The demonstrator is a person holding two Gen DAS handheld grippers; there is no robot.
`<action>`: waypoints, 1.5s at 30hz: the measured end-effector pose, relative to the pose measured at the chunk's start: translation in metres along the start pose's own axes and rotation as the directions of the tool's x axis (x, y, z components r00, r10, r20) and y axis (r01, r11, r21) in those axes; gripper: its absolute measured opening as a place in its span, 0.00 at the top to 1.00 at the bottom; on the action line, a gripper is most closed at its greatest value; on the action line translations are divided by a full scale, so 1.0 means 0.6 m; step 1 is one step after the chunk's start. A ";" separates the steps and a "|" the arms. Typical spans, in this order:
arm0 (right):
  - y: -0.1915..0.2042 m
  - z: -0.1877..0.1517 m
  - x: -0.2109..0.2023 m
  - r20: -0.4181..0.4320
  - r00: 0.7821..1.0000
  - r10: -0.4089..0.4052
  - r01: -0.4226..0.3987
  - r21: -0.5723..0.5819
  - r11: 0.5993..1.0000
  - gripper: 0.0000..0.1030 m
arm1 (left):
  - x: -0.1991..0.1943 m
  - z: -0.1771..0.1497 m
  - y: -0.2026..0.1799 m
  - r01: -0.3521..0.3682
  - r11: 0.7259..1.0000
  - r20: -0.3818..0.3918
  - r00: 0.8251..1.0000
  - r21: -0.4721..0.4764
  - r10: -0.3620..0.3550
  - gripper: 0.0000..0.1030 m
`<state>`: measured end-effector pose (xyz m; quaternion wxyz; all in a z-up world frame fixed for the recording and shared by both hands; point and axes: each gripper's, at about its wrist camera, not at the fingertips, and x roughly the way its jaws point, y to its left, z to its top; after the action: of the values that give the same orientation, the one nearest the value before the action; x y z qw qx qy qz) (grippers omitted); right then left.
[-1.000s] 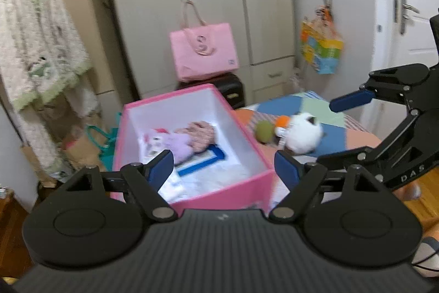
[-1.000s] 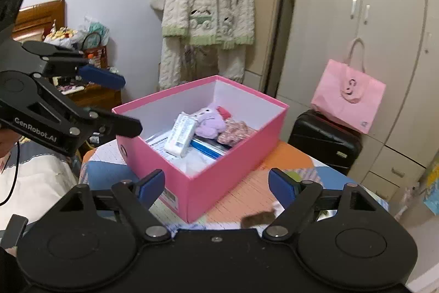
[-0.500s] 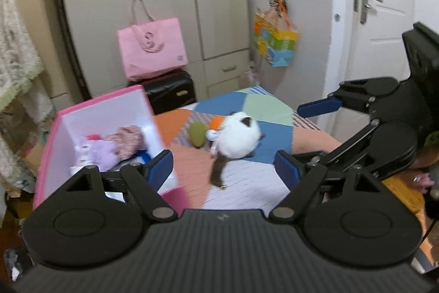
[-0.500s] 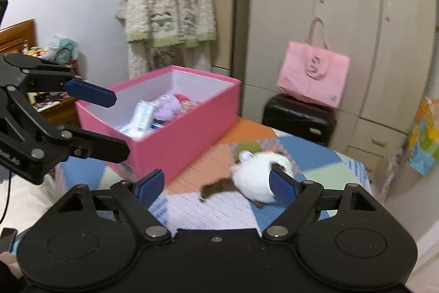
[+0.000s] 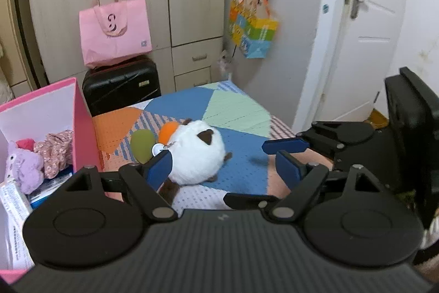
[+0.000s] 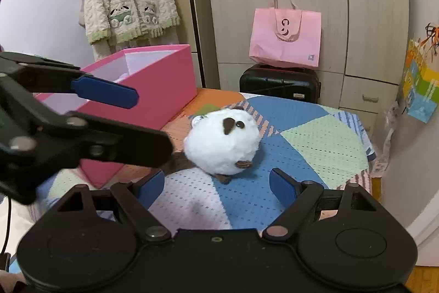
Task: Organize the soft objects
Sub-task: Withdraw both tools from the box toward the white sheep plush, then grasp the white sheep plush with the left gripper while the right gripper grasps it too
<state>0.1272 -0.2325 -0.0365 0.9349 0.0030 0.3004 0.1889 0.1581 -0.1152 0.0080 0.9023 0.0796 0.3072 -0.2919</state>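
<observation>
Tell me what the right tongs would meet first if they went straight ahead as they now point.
Most likely the round white plush toy with brown patches: it lies on the patchwork cover straight ahead of the open right tongs, nothing between them. Depth is hard to judge through the fisheye.

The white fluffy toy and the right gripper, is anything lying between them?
No. In the right wrist view, only bare patchwork cover shows between the right gripper and the white fluffy toy.
</observation>
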 end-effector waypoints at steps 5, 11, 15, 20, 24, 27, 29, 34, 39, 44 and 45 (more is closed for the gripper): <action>-0.016 -0.003 0.041 -0.011 1.000 -0.013 0.013 0.008 1.000 0.15 | 0.051 0.005 0.022 0.010 0.997 -0.026 1.000 -0.075 -0.012 0.20; -0.018 0.002 0.078 -0.021 1.000 0.000 0.000 -0.023 1.000 0.15 | 0.088 0.006 0.044 0.005 0.989 -0.005 1.000 -0.147 -0.006 0.16; -0.016 0.010 0.089 0.000 1.000 -0.031 0.031 -0.059 0.998 0.15 | 0.099 0.003 0.042 -0.037 0.993 0.015 0.999 -0.111 0.038 0.10; -0.034 0.017 0.099 0.011 1.000 0.020 -0.020 0.003 1.000 0.15 | 0.112 -0.004 0.051 -0.031 0.990 0.007 0.999 -0.141 0.032 0.09; -0.042 0.012 0.107 -0.002 0.998 0.071 -0.071 0.033 0.997 0.15 | 0.121 -0.009 0.061 -0.027 0.981 0.009 1.000 -0.192 0.029 0.09; -0.040 0.010 0.111 -0.012 0.996 0.092 -0.091 0.026 0.995 0.15 | 0.128 -0.016 0.067 -0.006 0.975 0.015 1.000 -0.223 0.009 0.09; -0.034 0.011 0.114 -0.031 0.996 0.084 -0.083 0.020 0.996 0.15 | 0.128 -0.023 0.075 0.020 0.967 0.030 0.999 -0.253 -0.013 0.09; -0.019 0.013 0.102 -0.019 0.996 0.093 -0.093 -0.047 0.995 0.15 | 0.127 -0.032 0.086 0.024 0.964 0.064 0.998 -0.266 -0.007 0.09; -0.003 0.011 0.107 0.022 0.999 0.045 -0.043 -0.096 0.994 0.15 | 0.126 -0.032 0.081 0.056 0.966 0.068 0.997 -0.251 -0.040 0.11; 0.002 0.008 0.118 0.019 1.000 0.018 -0.016 -0.104 0.994 0.15 | 0.139 -0.035 0.061 0.001 0.979 0.041 0.999 -0.203 0.007 0.22; 0.002 0.007 0.121 0.015 1.000 0.010 -0.008 -0.108 0.994 0.15 | 0.141 -0.036 0.059 -0.011 0.980 0.041 0.999 -0.199 0.020 0.24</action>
<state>0.1833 -0.2051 -0.0737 0.9352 -0.0449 0.2823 0.2090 0.2214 -0.1198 -0.0615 0.9143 -0.0145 0.3148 -0.2544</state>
